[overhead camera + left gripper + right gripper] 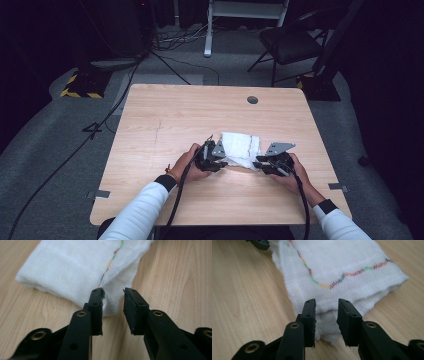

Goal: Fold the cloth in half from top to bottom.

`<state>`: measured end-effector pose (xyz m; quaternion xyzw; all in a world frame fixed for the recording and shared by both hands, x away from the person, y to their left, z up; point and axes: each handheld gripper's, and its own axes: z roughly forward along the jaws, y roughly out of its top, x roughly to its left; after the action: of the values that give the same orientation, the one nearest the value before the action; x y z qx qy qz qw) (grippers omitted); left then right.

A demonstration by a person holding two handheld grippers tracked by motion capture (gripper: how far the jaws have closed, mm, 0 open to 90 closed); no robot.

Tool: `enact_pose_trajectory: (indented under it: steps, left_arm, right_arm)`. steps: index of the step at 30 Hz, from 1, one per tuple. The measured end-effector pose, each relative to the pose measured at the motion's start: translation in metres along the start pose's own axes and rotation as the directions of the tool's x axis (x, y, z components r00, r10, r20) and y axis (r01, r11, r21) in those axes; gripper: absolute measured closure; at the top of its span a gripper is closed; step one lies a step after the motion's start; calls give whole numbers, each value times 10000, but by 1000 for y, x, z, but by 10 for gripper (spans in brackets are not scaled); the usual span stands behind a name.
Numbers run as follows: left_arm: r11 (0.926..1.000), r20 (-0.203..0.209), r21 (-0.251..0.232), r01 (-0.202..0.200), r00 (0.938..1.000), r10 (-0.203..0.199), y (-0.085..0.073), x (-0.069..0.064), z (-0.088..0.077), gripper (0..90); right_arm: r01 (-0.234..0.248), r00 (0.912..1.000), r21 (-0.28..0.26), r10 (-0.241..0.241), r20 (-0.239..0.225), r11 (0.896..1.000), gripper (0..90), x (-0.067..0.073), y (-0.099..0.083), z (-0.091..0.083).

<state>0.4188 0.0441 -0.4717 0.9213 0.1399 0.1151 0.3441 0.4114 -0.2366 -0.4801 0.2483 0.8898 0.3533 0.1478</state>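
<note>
A recording lab – dark drapes, floor cables [75,150] (hazard-taped), folding chair [290,42], lone table [165,115]

The folded white cloth [352,262] is a coarse, gauzy weave with fraying edges and multicoloured zigzag stitching. The light wooden table [165,115] looks smooth, matt and grained. The black jaws look like matt plastic.

A light wooden table [165,115] with a pale grain stands on a grey carpeted floor [45,150]. A round dark cable hole [252,100] sits near the table's far edge. Beyond it the room falls into darkness. A black folding chair [290,45] stands to the far right, beside the white legs of a frame [208,30]. Black cables [100,125] run across the carpet on the left, past a block with yellow and black stripes [80,86]. Small strips of grey tape [102,194] mark the table's near corners.
</note>
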Motion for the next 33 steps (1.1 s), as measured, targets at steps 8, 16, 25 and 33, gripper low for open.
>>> enact_pose_trajectory:
  steps: [8,16,25,33]
  left_arm:
    - [9997,-504,-221,120,9986,-131,-2,-11,-34,467]
    - [9980,-844,296,563,9950,-536,-18,-17,-55,254]
    - [9955,-1495,755,581,9877,-463,-43,-23,-75,210]
    - [9944,-2064,874,603,9776,-411,-68,-31,-80,189]
  right_arm:
    - [391,9992,-180,-392,-33,9991,490,8,9,-27]
    - [294,9981,6,-294,533,9996,345,14,4,-44]
    - [298,9964,188,-312,792,9994,324,15,-7,-61]
    - [0,9948,483,-49,1018,9988,307,9,-26,-68]
